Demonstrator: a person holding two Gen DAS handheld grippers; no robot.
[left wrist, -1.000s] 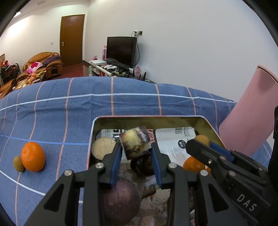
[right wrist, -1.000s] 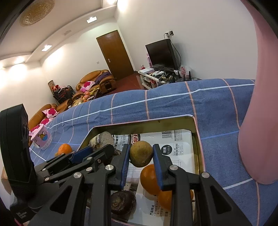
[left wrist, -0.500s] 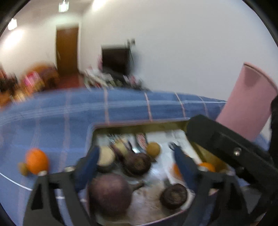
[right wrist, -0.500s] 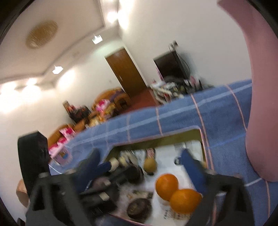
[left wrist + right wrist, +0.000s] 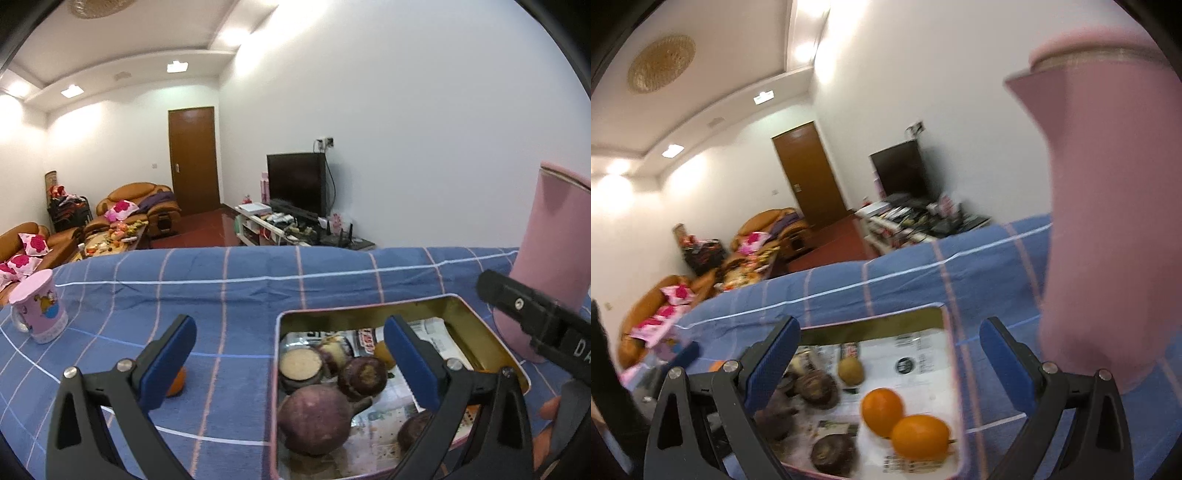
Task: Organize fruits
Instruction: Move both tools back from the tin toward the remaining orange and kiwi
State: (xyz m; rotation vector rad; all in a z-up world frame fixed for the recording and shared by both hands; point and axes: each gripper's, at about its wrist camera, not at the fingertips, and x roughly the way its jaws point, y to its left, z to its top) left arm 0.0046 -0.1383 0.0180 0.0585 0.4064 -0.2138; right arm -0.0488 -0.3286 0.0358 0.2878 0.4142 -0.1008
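Both tongs stand wide apart with nothing between the pads, their jaws having just opened. The left tongs hang over the near left edge of the tin; the right tongs hang over its middle. The step in hand looks like the release of a pair of fruits into the tin, with both hands now free for the next pick.

Under and ahead of the left tongs lie the dark fruits: a big purple one close in, a cut one and a round brown one beyond it. Between the right pads sit two oranges, a kiwi further ahead, and a dark fruit near the left pad. Paper lines the tin floor.

One orange is out on the blue cloth, half hidden behind the left pad of the left tongs (the only stray fruit I can make out). A pink mug stands far to the left of those tongs, a tall pink jug hard by the right pad of the right tongs.

Next, I judge, the left tongs should swing left and down until the stray orange sits between the pads, then close gently, since a round fruit may roll off on the soft cloth. The right tongs have little room beside the jug and should keep clear of it.
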